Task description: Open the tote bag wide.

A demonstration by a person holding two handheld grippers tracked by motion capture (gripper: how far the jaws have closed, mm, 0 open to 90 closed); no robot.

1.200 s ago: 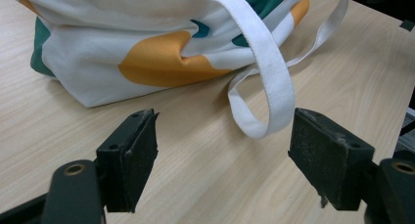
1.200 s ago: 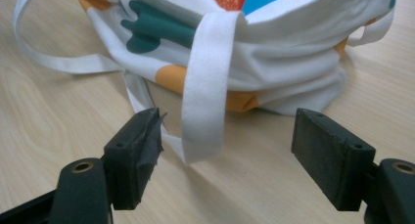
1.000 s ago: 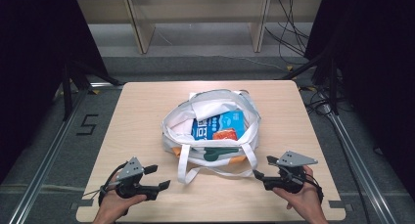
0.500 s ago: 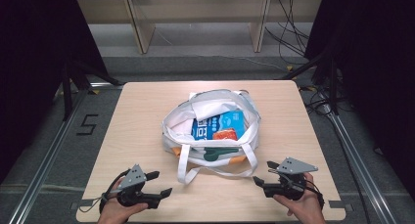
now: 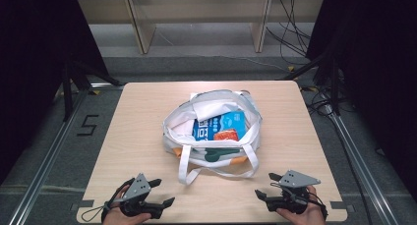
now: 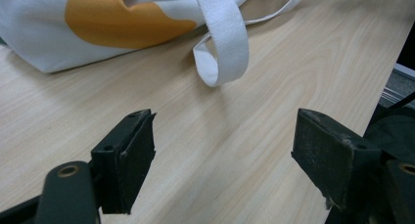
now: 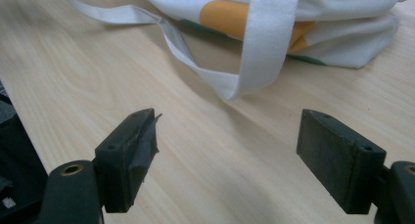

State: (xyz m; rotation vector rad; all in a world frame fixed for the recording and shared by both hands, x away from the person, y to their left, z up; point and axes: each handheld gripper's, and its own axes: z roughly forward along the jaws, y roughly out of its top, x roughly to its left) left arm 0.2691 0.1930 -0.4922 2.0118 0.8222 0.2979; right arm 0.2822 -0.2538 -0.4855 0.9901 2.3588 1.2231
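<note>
Best reached slowly toward the white tote bag (image 5: 211, 131) at frame centre, aiming each claw at 1 of the 2 loose straps (image 5: 189, 168) trailing toward the lower edge, not at the cloth body. Low over the table (image 5: 147, 117) near the bottom corners, pointing inward — left gripper (image 5: 164, 193) and right gripper (image 5: 264, 185), both spread wide, pinching nothing.
</note>
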